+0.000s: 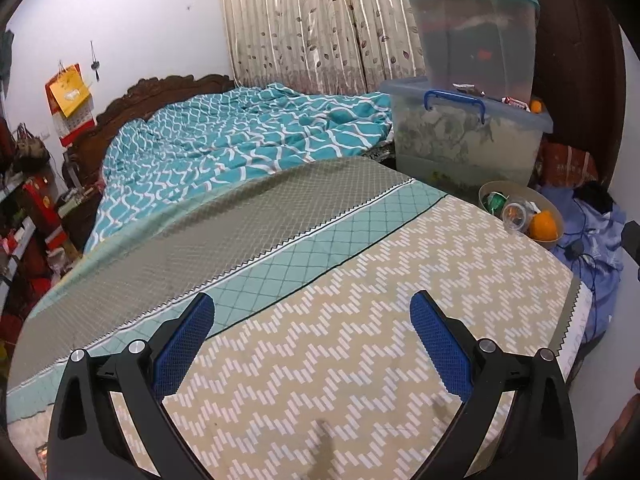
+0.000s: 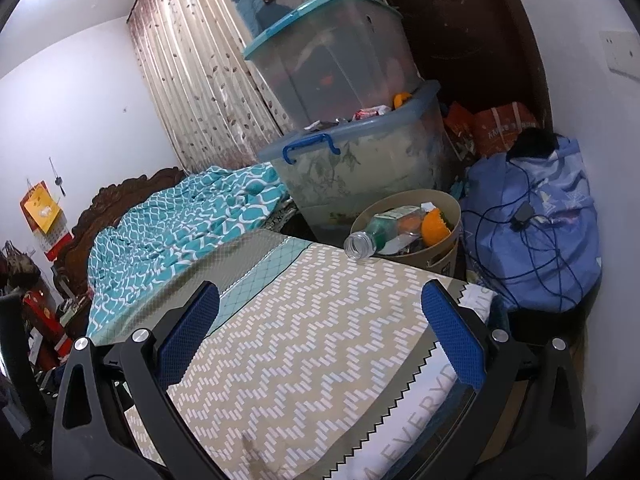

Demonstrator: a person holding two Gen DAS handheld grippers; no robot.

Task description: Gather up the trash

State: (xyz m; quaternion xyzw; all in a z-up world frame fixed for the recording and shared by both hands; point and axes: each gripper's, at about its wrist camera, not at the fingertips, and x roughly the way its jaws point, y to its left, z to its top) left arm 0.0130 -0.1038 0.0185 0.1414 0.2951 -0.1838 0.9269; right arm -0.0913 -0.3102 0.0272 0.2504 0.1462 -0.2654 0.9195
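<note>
A tan waste bin [image 2: 442, 254] stands beside the bed's far right corner, holding a clear plastic bottle [image 2: 370, 238] that leans over its rim, orange peel [image 2: 434, 226] and other scraps. The left wrist view shows the same bin [image 1: 554, 210] with a small clear cup [image 1: 514, 214] and an orange piece [image 1: 543, 226]. My left gripper [image 1: 312, 308] hovers open over the patterned bedcover [image 1: 360, 340], nothing between its blue pads. My right gripper [image 2: 320, 300] is open too, above the bed's near right corner, short of the bin.
Stacked clear storage boxes [image 2: 352, 160] with wrappers on a lid stand behind the bin. A blue cloth bundle [image 2: 540, 220] with cables lies to the right. A teal quilt [image 1: 240, 140] is heaped at the headboard end. Shelves [image 1: 24, 216] crowd the left wall.
</note>
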